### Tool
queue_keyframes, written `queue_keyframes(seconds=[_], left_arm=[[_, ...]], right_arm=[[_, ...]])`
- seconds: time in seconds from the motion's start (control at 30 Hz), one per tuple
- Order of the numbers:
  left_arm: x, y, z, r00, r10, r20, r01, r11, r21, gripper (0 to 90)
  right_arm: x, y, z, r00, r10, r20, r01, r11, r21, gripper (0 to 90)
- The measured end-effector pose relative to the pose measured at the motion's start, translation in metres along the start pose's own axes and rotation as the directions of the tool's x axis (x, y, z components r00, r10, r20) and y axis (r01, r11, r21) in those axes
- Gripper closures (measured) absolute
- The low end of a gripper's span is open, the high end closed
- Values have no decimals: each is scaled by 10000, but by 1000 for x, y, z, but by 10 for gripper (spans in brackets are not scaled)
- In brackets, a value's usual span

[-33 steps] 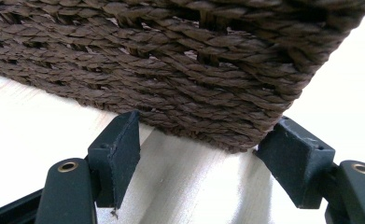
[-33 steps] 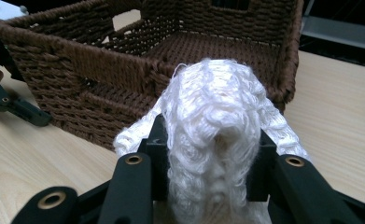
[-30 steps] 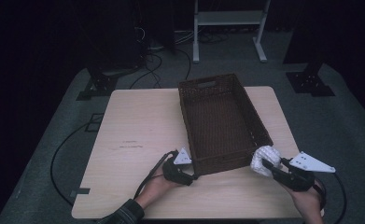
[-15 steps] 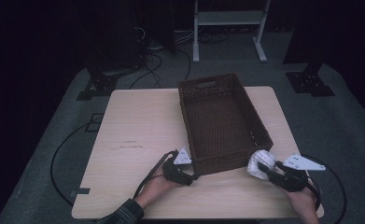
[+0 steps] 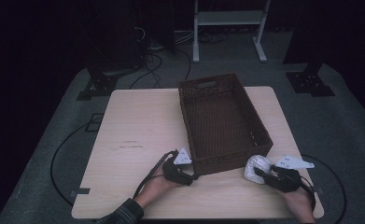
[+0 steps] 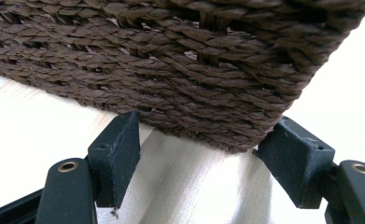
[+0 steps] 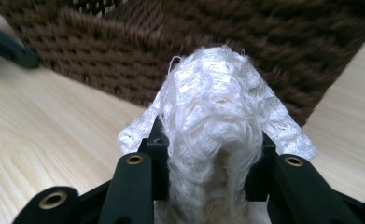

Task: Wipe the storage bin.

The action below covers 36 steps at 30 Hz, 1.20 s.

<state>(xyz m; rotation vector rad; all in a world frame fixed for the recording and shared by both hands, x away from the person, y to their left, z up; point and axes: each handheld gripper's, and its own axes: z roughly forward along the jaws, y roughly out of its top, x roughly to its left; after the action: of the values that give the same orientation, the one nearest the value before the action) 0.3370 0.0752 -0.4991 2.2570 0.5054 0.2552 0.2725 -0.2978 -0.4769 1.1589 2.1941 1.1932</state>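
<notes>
We are pinching the white cloth (image 5: 257, 168) in the right gripper (image 5: 264, 173) at lower right, just beside the basket (image 5: 227, 161); the left gripper (image 5: 192, 176), spread, is bracing its near corner. We should be lifting the cloth clear over the rim.

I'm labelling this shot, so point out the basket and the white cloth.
basket (image 5: 227, 119), high view, on its woven floor.
white cloth (image 7: 213, 112), right gripper view, on the bunched middle.

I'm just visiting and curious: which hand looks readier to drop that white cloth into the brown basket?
The right. Its claw is shut on the white cloth just outside the basket, near its front corner. The left claw is empty, jaws against the basket's other front corner, seemingly steadying it.
</notes>
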Motion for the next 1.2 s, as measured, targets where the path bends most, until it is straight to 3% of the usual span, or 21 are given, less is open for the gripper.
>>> queue_keyframes(seconds=[0.07, 0.27, 0.67, 0.87, 1.07, 1.2], left_arm=[[0, 0, 0, 10000, 2, 0, -2, 10000, -1, 292], [0, 0, 0, 10000, 0, 0, 0, 10000, -2, 292], [0, 0, 0, 10000, -4, 3, 4, 10000, 0, 292], [0, 0, 0, 10000, -5, 10, 5, 10000, -10, 293], [0, 0, 0, 10000, -3, 13, 3, 10000, -8, 293], [0, 0, 0, 10000, -36, 21, 36, 10000, -7, 293]], right_arm=[[1, -1, 5, 9999, -59, -138, 62, 9997, 256, 628], [4, 0, 6, 9997, -120, -210, 127, 9994, 308, 628], [11, 14, -14, 9991, -258, -322, 230, 9962, -844, 628], [16, 28, -25, 9982, -538, -254, 493, 9870, -1531, 628], [20, 33, -30, 9975, -665, -236, 611, 9813, -1826, 628], [23, 40, -35, 9966, -769, -310, 679, 9713, -2281, 628]])
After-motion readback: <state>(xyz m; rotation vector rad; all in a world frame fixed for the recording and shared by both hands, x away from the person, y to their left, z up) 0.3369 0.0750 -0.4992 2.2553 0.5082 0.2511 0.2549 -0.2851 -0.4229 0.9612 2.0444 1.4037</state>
